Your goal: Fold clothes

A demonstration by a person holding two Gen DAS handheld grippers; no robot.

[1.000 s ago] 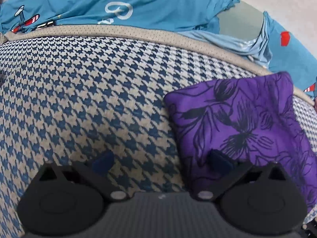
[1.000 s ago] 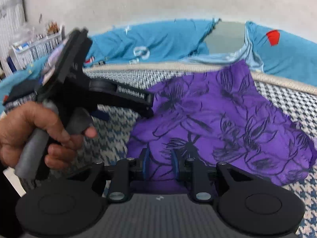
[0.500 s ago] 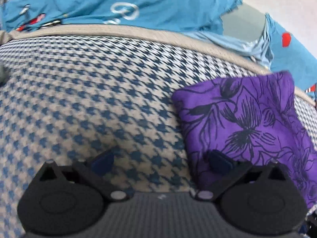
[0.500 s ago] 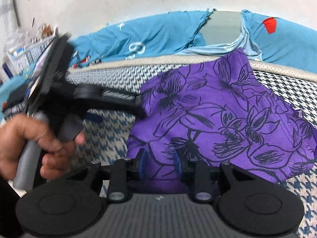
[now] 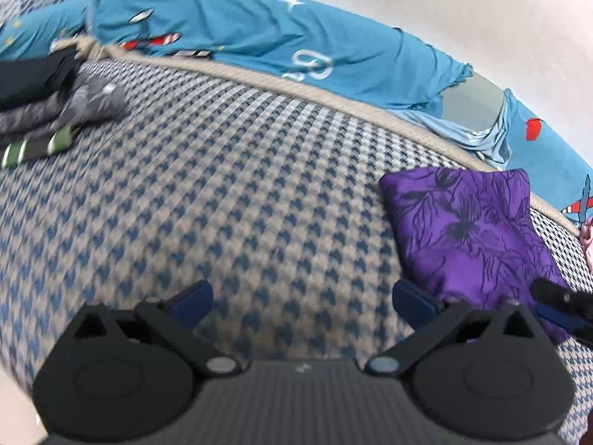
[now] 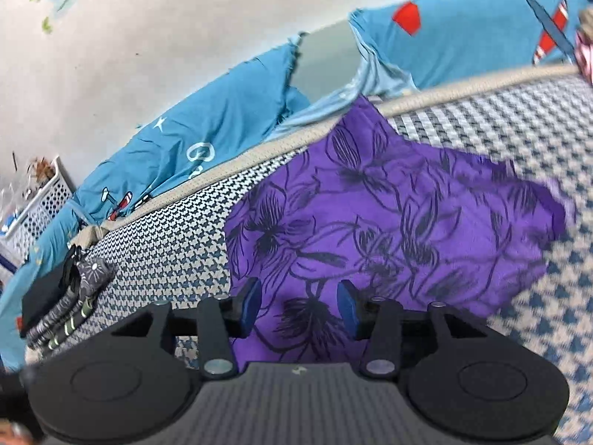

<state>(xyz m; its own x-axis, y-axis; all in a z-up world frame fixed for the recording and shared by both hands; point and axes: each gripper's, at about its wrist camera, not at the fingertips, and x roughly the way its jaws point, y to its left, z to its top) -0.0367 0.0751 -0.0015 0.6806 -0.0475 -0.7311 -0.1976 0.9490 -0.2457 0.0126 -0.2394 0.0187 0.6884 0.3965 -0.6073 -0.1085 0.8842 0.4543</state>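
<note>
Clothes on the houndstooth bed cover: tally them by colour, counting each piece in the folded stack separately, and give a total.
Purple floral garment: 1
Black folded garment: 1
Grey patterned folded garment: 1
Green-and-white striped folded garment: 1
Total: 4
The last three form one stack; any piece hidden inside it cannot be counted.

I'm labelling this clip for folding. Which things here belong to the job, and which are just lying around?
Part of the job:
- purple cloth, folded on the checked bed cover
- left hand-held gripper, open
- right hand-held gripper, open above the cloth
- stack of folded clothes

Lying about:
- blue sheet
- white basket
</note>
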